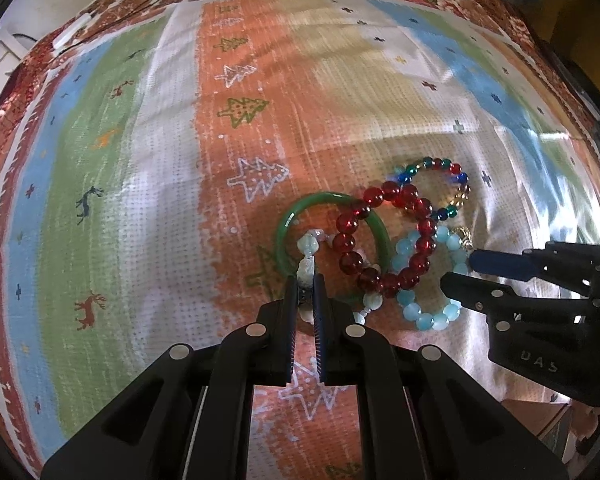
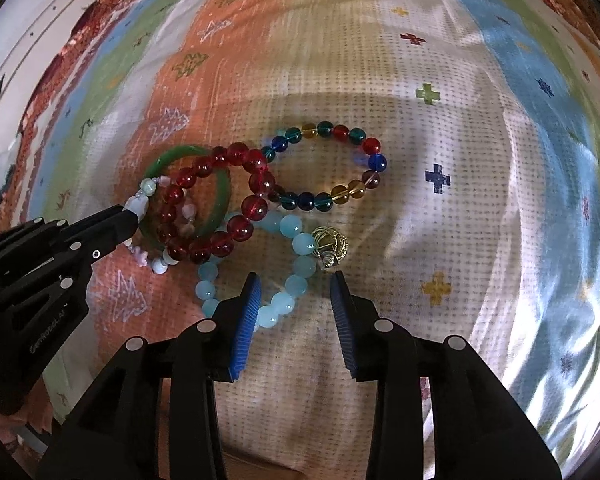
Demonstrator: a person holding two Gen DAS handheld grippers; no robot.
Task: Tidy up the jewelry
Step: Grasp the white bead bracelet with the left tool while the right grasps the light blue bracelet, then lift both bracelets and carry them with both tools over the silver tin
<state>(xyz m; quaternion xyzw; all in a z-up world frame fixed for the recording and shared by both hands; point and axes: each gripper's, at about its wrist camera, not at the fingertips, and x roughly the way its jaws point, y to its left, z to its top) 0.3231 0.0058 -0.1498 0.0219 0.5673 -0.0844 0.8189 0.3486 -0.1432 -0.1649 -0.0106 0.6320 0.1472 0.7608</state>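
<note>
jewelry, five pieces heaped on the patterned tablecloth (image 2: 460,208): green bangle (image 1: 284,220), red bead bracelet (image 2: 220,200) across it, multicolour bead bracelet (image 2: 328,160) behind, pale blue bead bracelet (image 2: 296,256) with gold charm (image 2: 332,246) nearest you. your left gripper (image 1: 305,280) is clenched on the white-and-pink bead bracelet (image 1: 309,266) lying over the bangle. your right gripper (image 2: 296,280) stands released, jaws parted over the blue beads, pads not pressing them.

My left wrist camera looks steeply down along its fingers, close over the patterned tablecloth (image 1: 172,168), far edge at the top. My right wrist camera does likewise from beside it. Both share the pile of bracelets (image 1: 384,240) (image 2: 256,200), and each sees the other gripper.
</note>
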